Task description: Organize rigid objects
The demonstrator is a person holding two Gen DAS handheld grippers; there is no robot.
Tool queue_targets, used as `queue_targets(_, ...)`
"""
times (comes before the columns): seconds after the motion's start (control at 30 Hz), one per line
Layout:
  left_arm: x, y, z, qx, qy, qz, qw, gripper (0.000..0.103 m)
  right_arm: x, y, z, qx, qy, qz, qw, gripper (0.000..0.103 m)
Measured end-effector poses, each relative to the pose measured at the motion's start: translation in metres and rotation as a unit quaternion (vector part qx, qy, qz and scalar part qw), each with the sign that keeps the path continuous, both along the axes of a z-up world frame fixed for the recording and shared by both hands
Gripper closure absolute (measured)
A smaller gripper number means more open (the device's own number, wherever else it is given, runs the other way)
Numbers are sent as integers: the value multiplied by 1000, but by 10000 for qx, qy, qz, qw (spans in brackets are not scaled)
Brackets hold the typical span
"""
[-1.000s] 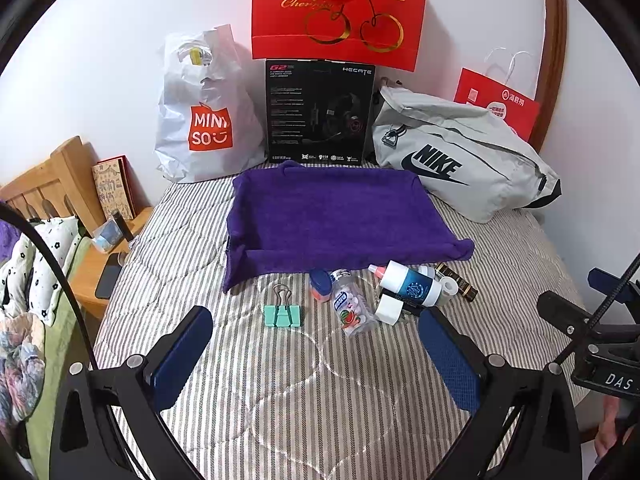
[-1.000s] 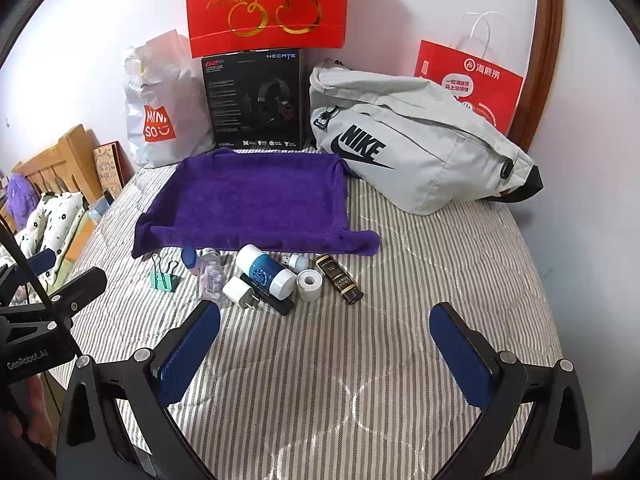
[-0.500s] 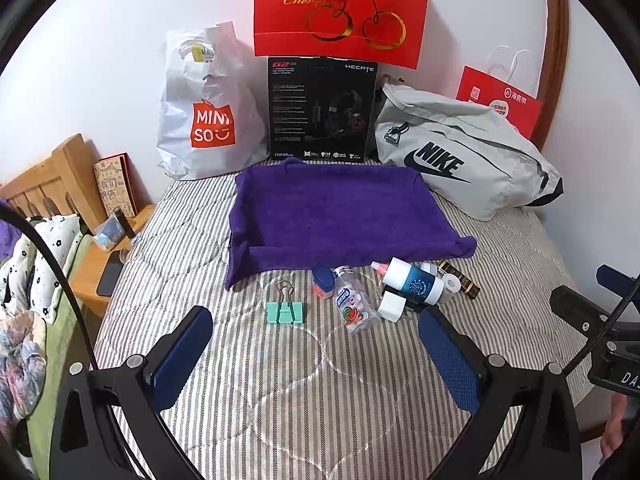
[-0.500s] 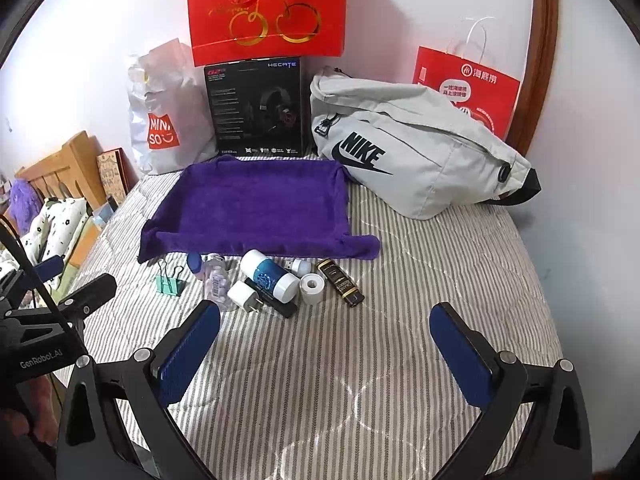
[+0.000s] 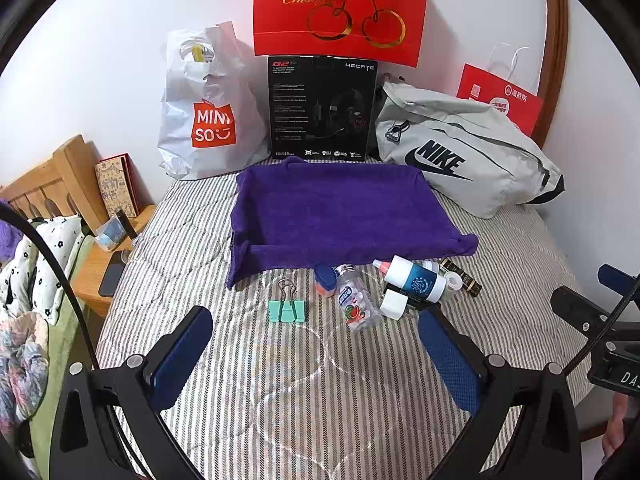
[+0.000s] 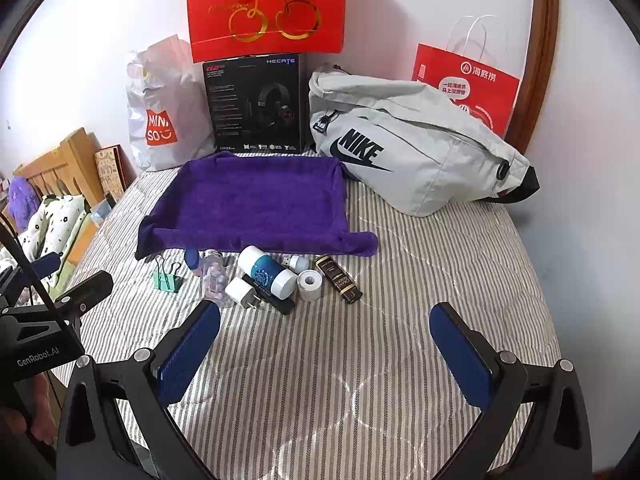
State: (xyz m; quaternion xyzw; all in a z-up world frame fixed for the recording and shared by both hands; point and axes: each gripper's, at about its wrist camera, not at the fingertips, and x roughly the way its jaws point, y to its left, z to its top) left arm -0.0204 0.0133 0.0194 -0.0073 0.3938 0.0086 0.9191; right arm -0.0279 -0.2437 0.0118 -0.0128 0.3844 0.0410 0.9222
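With both the left gripper [image 5: 314, 344] and right gripper [image 6: 325, 342] spread wide and empty above the striped bed [image 6: 400, 320], nothing's picked yet; small items [image 6: 264, 274] sit clustered just beside the purple towel tray's [image 5: 340, 208] front edge, so next means closing in on one.

On the bed [image 5: 320, 380], a towel [image 5: 340, 212] lies before the headphone box [image 5: 322, 108]. A binder clip [image 5: 286, 310] sits left of the pill bottle [image 5: 356, 304], both before the towel.

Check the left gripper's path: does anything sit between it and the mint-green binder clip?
Nothing visible does. Left gripper is open, with only bare striped bedspread between its fingers and the mint-green binder clip. The clear candy bottle lies off to the clip's right.
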Motion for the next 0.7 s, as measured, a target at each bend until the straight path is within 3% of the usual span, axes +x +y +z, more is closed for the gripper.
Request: queue_targets(0.7, -2, 4, 2, 28, 9, -8, 10000, 0, -4, 0, 3, 2, -50, 9, 10000, 0)
